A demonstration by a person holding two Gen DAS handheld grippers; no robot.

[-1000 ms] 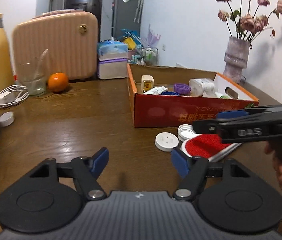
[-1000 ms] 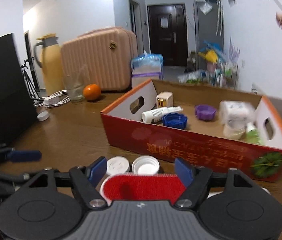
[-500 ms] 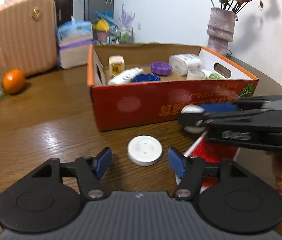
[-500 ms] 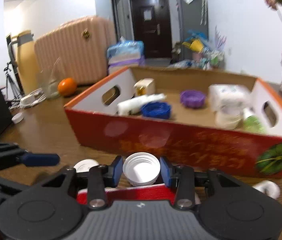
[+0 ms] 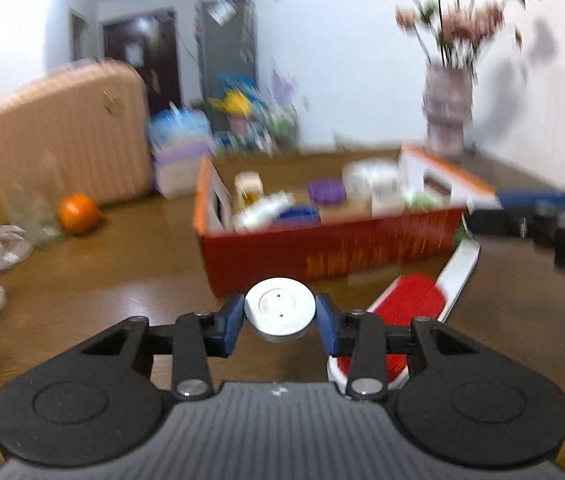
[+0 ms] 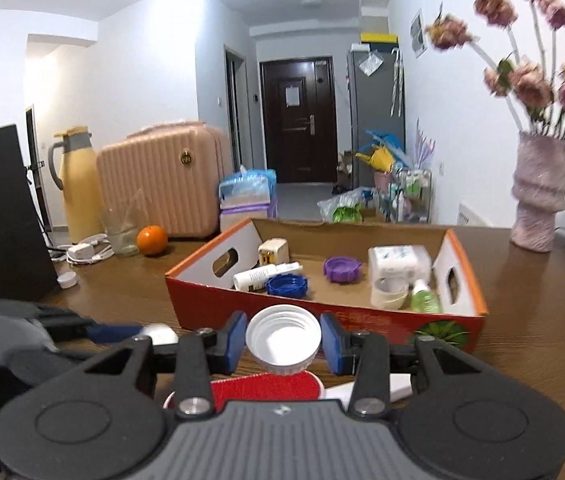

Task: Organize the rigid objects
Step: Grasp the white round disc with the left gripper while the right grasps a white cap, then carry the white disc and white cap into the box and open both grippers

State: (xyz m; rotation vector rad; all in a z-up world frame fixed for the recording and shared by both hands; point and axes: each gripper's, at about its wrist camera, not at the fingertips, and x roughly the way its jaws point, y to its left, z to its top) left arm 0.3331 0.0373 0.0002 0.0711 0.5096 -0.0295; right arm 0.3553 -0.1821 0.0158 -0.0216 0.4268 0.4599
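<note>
Lids sit in both tools: the left gripper [image 5: 279, 318] has its blue pads pressed against a flat white lid [image 5: 279, 312], and the right gripper [image 6: 283, 342] is clamped on an open white cap [image 6: 283, 339], hollow side up. Both hang near the red cardboard box [image 6: 266, 307] on the wooden table [image 6: 530, 320]. A red brush [image 5: 408, 312] lies just right of the left gripper.

2 low wrist views facing the red box [image 5: 322, 248] [image 6: 322, 312] — left blurred, probably nearer
</note>
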